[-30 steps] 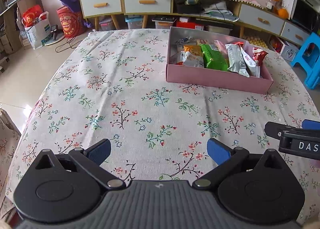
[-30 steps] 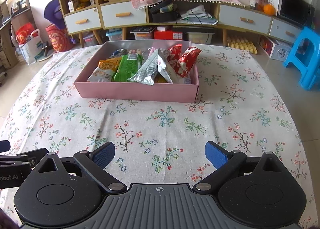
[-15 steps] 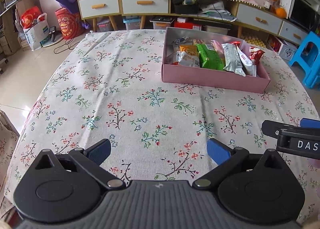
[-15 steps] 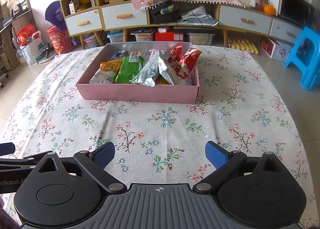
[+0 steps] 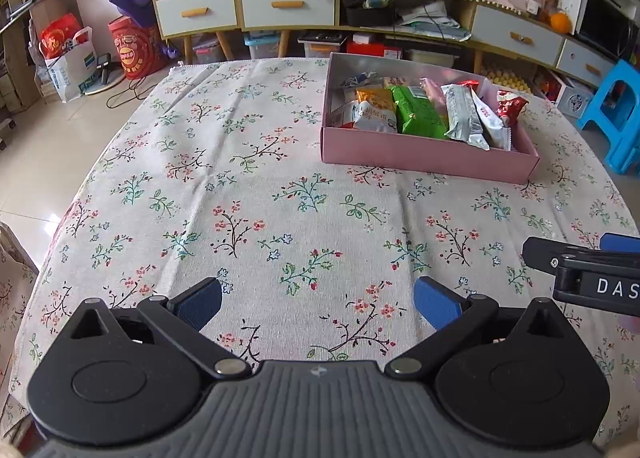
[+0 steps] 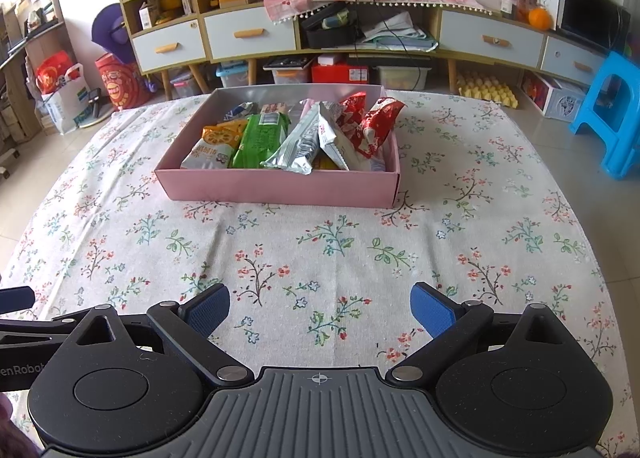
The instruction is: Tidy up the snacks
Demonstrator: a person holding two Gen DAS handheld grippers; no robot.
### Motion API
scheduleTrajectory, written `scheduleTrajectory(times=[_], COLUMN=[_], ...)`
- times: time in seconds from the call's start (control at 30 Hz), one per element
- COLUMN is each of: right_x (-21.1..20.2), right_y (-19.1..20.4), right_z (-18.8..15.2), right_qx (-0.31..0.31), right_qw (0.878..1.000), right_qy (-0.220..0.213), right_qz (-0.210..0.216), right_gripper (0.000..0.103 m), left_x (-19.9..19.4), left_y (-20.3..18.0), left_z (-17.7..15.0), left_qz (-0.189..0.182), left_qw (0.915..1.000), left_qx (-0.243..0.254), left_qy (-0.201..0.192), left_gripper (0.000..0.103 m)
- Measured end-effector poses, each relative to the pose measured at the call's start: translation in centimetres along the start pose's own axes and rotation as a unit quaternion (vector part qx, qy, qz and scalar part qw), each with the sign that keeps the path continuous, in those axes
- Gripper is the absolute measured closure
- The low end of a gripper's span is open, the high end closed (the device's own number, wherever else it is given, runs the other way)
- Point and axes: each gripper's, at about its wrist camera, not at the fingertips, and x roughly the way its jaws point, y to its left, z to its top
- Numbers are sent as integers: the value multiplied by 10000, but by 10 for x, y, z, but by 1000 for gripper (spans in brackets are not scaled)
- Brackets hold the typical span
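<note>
Both grippers hover low over the near part of a table under a floral tablecloth (image 6: 320, 242), side by side.

Left gripper (image 5: 316, 304): jaws spread wide, nothing between the blue pads, only cloth below. The right gripper's side shows at the right edge of the left wrist view.

Right gripper (image 6: 320, 308): jaws likewise wide apart and empty. The left gripper's arm shows at the left edge of the right wrist view.

Pink box (image 6: 280, 190): shallow, open-topped, sits on the cloth toward the far side of the table, well apart from both grippers. From the left gripper it lies ahead and to the right; from the right gripper, nearly straight ahead.

Snack packets are packed inside it, leaning on one another:
- orange and white packet (image 6: 214, 146) at the left end
- green packet (image 6: 260, 140) beside it
- silver packet (image 6: 298, 146) propped against a white packet (image 6: 334, 138)
- red packets (image 6: 370, 122) standing at the right end, poking above the rim
- more packets behind these, too hidden to identify

No snack lies on the cloth outside the box.

Beyond the table: low cabinet with drawers (image 6: 248, 38), blue plastic stool (image 6: 612, 114) on the floor to the right.
</note>
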Motion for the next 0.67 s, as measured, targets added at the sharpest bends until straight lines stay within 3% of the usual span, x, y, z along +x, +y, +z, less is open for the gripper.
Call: scheduleTrajectory(times=[0.67], right_x=[1], right_y=[0], right_z=[0], right_qx=[7], right_qw=[10000], right_qy=[23], right_qz=[12], right_gripper=[5], left_x=[2], left_y=[-4], left_z=[-1], left_qz=[-98], left_qw=[9999], left_qx=[80], left_qy=[106], left_gripper=[1])
